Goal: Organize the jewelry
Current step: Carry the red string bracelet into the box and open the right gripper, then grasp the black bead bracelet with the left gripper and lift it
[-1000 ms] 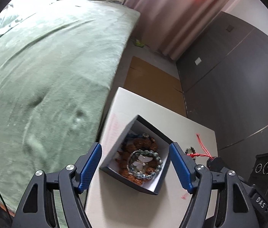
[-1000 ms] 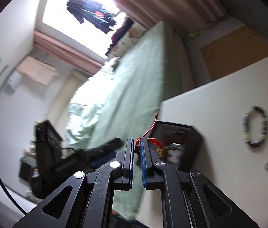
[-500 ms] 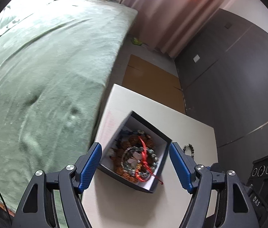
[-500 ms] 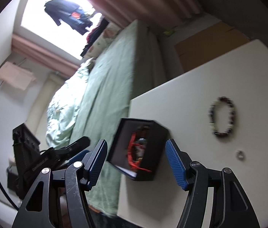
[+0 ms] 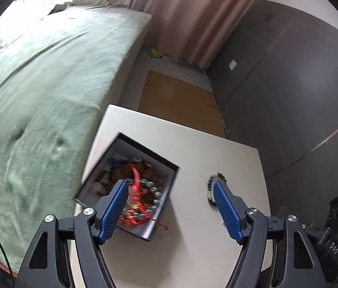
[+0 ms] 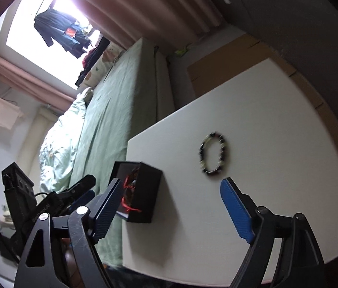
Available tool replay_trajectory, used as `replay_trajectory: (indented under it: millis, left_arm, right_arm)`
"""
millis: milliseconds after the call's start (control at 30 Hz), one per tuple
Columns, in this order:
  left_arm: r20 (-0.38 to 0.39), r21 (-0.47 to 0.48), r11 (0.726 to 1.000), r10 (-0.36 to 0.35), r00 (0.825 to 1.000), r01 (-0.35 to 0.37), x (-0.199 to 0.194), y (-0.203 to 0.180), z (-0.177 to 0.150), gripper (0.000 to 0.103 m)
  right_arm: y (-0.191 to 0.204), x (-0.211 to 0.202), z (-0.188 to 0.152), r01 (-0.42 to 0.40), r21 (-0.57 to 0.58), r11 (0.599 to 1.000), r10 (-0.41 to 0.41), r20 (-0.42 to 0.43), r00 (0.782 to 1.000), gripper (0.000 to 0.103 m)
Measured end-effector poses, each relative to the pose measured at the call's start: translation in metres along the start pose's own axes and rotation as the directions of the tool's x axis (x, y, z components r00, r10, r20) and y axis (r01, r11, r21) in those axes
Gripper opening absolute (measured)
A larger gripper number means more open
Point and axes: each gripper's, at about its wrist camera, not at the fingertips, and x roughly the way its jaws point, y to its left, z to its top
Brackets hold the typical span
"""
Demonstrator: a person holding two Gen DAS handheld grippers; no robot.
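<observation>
Black box [image 5: 145,148], open top, near bed-side edge of white surface [image 5: 192,144]: holds beaded bracelets w/ red cord bracelet [image 5: 136,187] on top, cord tail over rim. Dark bead bracelet [image 6: 212,156] lies loose on surface, apart from box. Left gripper [image 5: 170,206]: jaws apart, nothing between. Right gripper [image 6: 169,206]: jaws opening, empty. Green bed [image 5: 37,84] alongside.
</observation>
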Motion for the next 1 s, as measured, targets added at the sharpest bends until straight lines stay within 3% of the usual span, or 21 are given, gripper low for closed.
replay_trajectory:
  millis: [167, 433, 600, 767, 1000]
  left_arm:
    - [-0.014, 0.057, 0.998, 0.0, 1.0, 0.001, 0.011, -0.028, -0.008, 0.074]
    - [-0.069, 0.168, 0.986, 0.032, 0.997, -0.02, 0.043, -0.075, -0.01, 0.074]
    - [-0.108, 0.223, 0.974, 0.06, 0.992, -0.035, 0.064, -0.096, -0.012, 0.072]
    - [-0.165, 0.248, 0.968, 0.073, 0.984, -0.03, 0.09, -0.112, -0.014, 0.052]
    - [-0.236, 0.296, 0.955, 0.11, 0.966, -0.036, 0.129, -0.132, -0.026, 0.035]
  right_arm:
    - [-0.019, -0.013, 0.006, 0.026, 0.019, 0.999, -0.026, -0.011, 1.0, 0.096]
    - [-0.061, -0.02, 0.015, 0.116, 0.111, 0.987, -0.111, -0.053, 0.992, 0.096]
    - [-0.08, -0.022, 0.023, 0.111, 0.177, 0.978, -0.105, -0.047, 0.993, 0.096]
    - [-0.096, -0.029, 0.03, 0.132, 0.219, 0.967, -0.127, -0.036, 0.991, 0.096]
    - [-0.109, -0.041, 0.038, 0.121, 0.259, 0.958, -0.123, -0.007, 0.992, 0.096]
